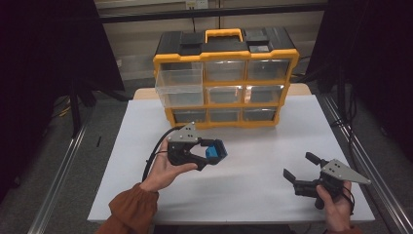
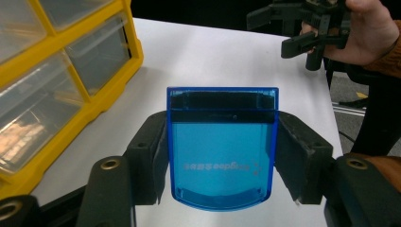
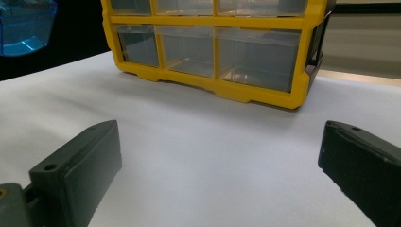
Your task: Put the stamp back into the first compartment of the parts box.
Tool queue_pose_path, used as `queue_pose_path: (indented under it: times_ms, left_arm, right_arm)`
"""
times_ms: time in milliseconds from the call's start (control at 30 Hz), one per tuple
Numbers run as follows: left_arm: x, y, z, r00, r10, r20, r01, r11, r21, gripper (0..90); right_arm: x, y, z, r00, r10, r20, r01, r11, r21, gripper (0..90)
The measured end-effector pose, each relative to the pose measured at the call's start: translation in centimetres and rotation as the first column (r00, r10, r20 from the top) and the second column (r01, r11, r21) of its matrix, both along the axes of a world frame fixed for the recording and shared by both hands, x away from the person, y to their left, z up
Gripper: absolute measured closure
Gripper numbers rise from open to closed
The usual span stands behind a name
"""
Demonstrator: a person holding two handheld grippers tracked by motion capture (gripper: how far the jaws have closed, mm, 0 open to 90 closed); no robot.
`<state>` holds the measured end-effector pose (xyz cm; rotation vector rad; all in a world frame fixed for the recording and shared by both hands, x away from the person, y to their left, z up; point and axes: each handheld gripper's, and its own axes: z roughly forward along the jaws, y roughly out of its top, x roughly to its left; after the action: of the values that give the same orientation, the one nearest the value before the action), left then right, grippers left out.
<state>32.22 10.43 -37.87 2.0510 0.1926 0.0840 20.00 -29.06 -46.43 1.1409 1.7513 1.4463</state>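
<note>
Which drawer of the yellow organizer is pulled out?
The top-left drawer of the organizer is pulled out: its clear front stands forward of the yellow frame, while the other eight drawers sit flush inside it.

a small translucent blue plastic case (image 2: 221,146) with rounded corners at one end and a dark band across the other sits clamped by its two side edges, lifted off the white table. faint printed lettering on its face reads upside down in the left gripper view. in the high view it (image 1: 215,150) hangs just in front of the yellow drawer cabinet.
</note>
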Motion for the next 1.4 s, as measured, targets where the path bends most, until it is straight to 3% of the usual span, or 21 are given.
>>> queue_pose_path:
  times_ms: [300, 433, 567, 667, 800, 1033, 1400]
  left_arm:
    - [-0.1, 0.9, 1.5, 0.9999, -0.009, 0.008, 0.009, 0.9997, -0.022, 41.3]
    - [-0.2, 1.3, 2.3, 0.9996, 0.012, 0.025, -0.011, 0.9993, -0.034, 41.3]
    - [0.1, 1.4, 2.7, 0.9996, 0.022, 0.018, -0.021, 0.9989, -0.042, 41.3]
    - [0.5, 1.8, 3.9, 0.9994, 0.024, 0.025, -0.022, 0.9981, -0.057, 41.3]
    - [0.8, 2.3, 5.3, 0.9981, 0.039, 0.047, -0.037, 0.9985, -0.04, 41.3]
    - [1.5, 4.0, 6.7, 0.9947, 0.089, 0.051, -0.086, 0.9942, -0.065, 41.3]
    - [2.0, 5.1, 8.7, 0.9931, 0.101, 0.06, -0.098, 0.9941, -0.046, 41.3]
  right_arm:
    - [0.0, 0.0, 0.0, 1.0, -0.003, 0.005, 0.003, 1.0, 0.002, 0.2]
    - [0.0, -0.1, 0.0, 1.0, -0.005, 0.007, 0.005, 1.0, 0.002, 0.2]
    - [0.0, -0.1, 0.0, 0.9999, -0.006, 0.008, 0.006, 1.0, 0.0, 0.2]
    - [0.0, -0.1, 0.0, 0.9999, -0.013, 0.006, 0.013, 1.0, 0.0, 0.2]
    - [0.0, -0.1, 0.0, 0.9999, -0.011, 0.007, 0.011, 1.0, 0.0, 0.2]
    - [0.0, -0.2, 0.0, 0.9999, -0.013, 0.011, 0.013, 1.0, 0.001, 0.2]
    - [0.0, -0.1, 0.0, 0.9999, -0.009, 0.009, 0.009, 1.0, 0.001, 0.2]
